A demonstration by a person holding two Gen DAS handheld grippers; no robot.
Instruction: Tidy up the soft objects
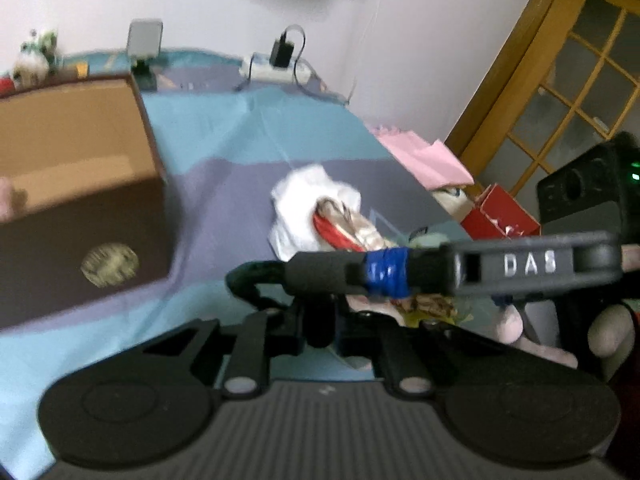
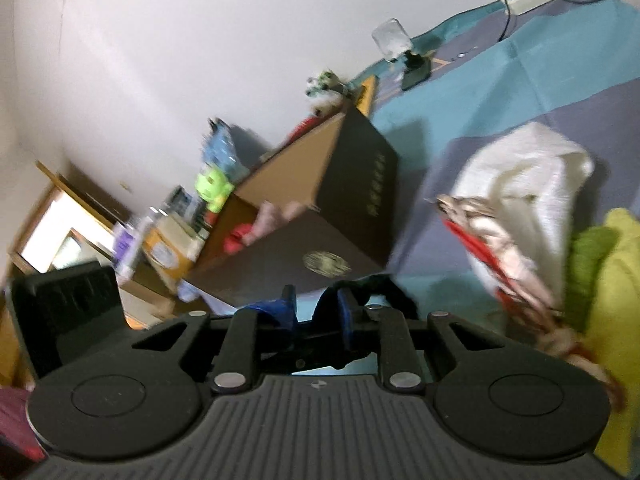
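Note:
A dark cardboard box (image 1: 80, 216) with a gold seal stands open on the blue and purple cloth at the left. It shows in the right wrist view (image 2: 320, 216) with pink and red soft things inside. A white cloth (image 1: 308, 200) wrapped around red and patterned fabric lies in the middle; it also shows in the right wrist view (image 2: 528, 184). A dark green soft object (image 1: 252, 280) hangs at the tip of my right gripper (image 1: 320, 276), which crosses in front of my left gripper. In the right wrist view the right gripper (image 2: 320, 312) is shut on this dark object (image 2: 384, 288). The left gripper's fingertips are hidden.
A power strip (image 1: 276, 68) with a charger and a small mirror (image 1: 144, 40) stand at the far edge of the cloth. Pink sheets (image 1: 424, 156) and a red box (image 1: 500, 212) lie at the right. A yellow-green plush (image 2: 608, 280) is at the right.

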